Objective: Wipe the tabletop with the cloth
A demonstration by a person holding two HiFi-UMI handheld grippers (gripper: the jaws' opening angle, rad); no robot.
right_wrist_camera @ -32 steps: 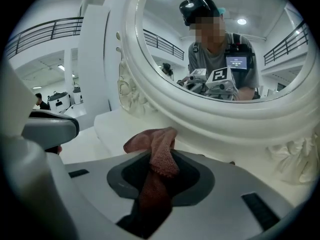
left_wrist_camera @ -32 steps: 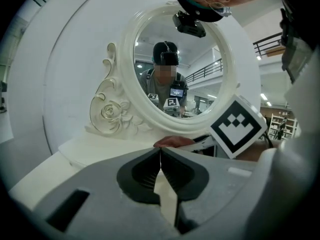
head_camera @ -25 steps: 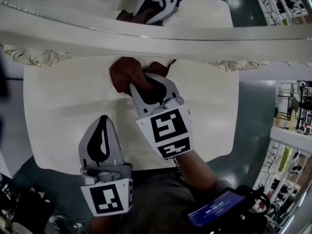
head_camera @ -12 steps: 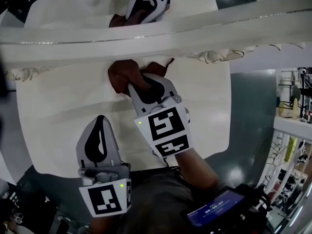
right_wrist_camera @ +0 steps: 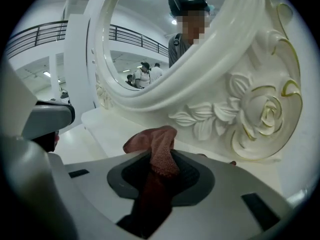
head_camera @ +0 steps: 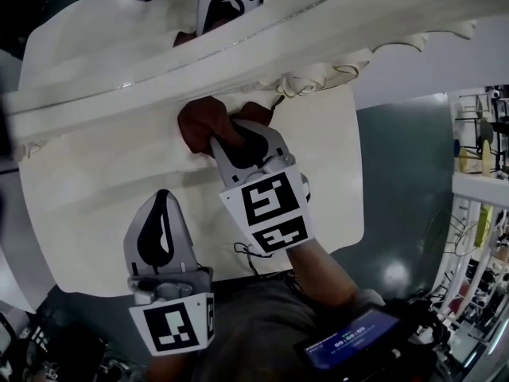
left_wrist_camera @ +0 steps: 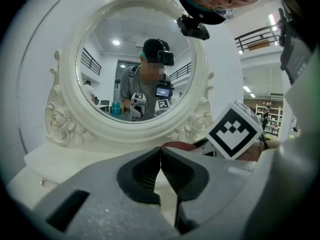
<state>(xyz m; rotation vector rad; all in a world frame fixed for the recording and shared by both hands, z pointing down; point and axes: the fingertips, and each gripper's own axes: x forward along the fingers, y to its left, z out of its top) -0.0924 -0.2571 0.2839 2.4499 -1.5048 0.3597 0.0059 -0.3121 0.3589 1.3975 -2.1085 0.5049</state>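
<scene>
A reddish-brown cloth lies bunched on the white tabletop right below the ornate mirror frame. My right gripper is shut on the cloth, which sticks up between its dark pads in the right gripper view. My left gripper hovers over the near left part of the tabletop, its jaws touching at the tips with nothing between them. In the left gripper view the right gripper's marker cube shows at the right.
The white carved mirror stands at the back of the table, with rose carvings by the cloth. The table's near edge runs just under the grippers. Grey floor and shelving lie to the right.
The head view has tilted, so the mirror frame now slants across the picture. The right gripper stays on the cloth at nearly the same spot. The left gripper has barely moved.
</scene>
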